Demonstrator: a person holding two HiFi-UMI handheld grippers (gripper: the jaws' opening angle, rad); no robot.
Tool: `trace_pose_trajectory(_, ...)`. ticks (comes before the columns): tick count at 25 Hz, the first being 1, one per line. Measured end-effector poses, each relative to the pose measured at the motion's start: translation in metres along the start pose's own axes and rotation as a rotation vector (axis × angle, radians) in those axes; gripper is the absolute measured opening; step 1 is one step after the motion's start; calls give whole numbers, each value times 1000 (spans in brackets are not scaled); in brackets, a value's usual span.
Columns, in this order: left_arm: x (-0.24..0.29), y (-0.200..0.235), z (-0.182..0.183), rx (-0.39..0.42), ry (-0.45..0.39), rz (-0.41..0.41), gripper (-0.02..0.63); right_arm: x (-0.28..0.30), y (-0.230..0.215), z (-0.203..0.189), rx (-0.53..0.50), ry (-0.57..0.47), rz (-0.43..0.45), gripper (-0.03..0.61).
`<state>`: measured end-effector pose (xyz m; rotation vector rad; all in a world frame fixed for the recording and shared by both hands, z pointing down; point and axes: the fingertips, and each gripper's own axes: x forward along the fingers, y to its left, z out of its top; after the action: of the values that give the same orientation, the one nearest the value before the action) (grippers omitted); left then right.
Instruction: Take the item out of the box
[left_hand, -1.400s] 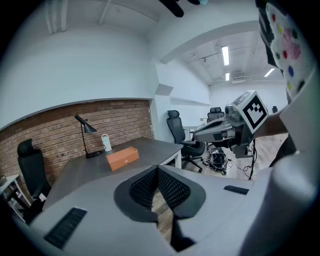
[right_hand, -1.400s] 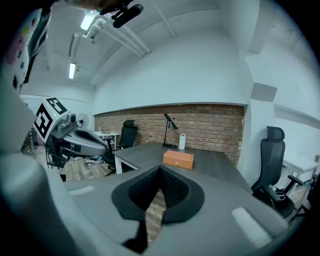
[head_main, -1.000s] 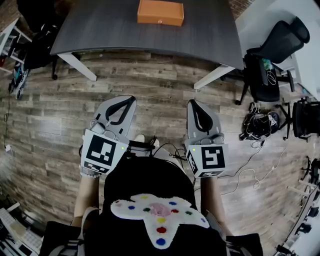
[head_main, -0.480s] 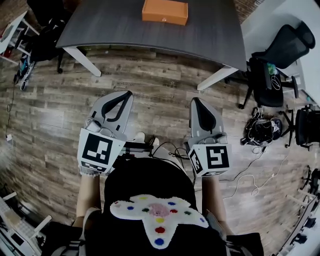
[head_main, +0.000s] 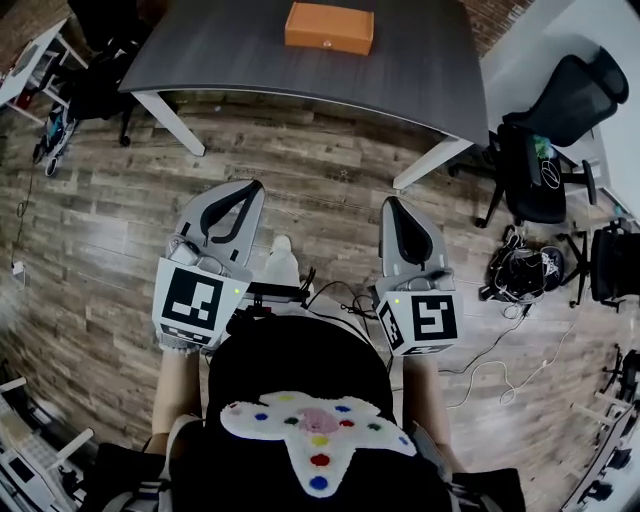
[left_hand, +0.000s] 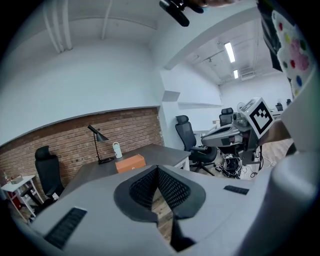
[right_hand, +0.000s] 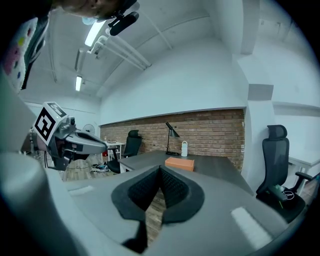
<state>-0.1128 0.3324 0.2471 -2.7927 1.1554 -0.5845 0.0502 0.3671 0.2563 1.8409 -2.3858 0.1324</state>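
Note:
An orange box (head_main: 330, 27) lies closed on the dark grey table (head_main: 250, 60) far ahead of me; it also shows as the orange box (left_hand: 130, 162) and the orange box (right_hand: 179, 163) in the gripper views. My left gripper (head_main: 256, 187) and right gripper (head_main: 388, 204) are held side by side over the wooden floor, well short of the table. Both are shut with the ribbed pads (left_hand: 165, 187) meeting and nothing between them. The box's contents are hidden.
A black desk lamp (right_hand: 172, 134) and a white bottle (right_hand: 184, 148) stand on the table's far side. Black office chairs (head_main: 548, 130) and a tangle of cables (head_main: 520, 265) are at the right. White shelving (head_main: 30, 70) sits at the left.
The view has crept forward: the table and box sit slightly lower and more to the right in the frame. Both grippers stay shut and level.

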Motion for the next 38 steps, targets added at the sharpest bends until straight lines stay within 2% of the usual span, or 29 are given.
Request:
trace_pose_trajectory(8,9,6,3,14,-20,0,5,5,-7,-1,-14,-11,-22,9)
trace_pose_trajectory(17,49,24,5,24,-23,-36,5,37,-24,0,-33,-5,-48,9)
trace_pose_trajectory(26,110,66,13,12,-27,-70,5,100,-53,11,-44,10,-71,9)
trace_pose_trajectory(35,172,125,18,-2,-10,-92,4,181,-76,22,-42,47,-79,9)
trace_pose_trajectory(38,192,145,24,-38,-23,-115,3,209,-80,26,-41,57,-81,9)
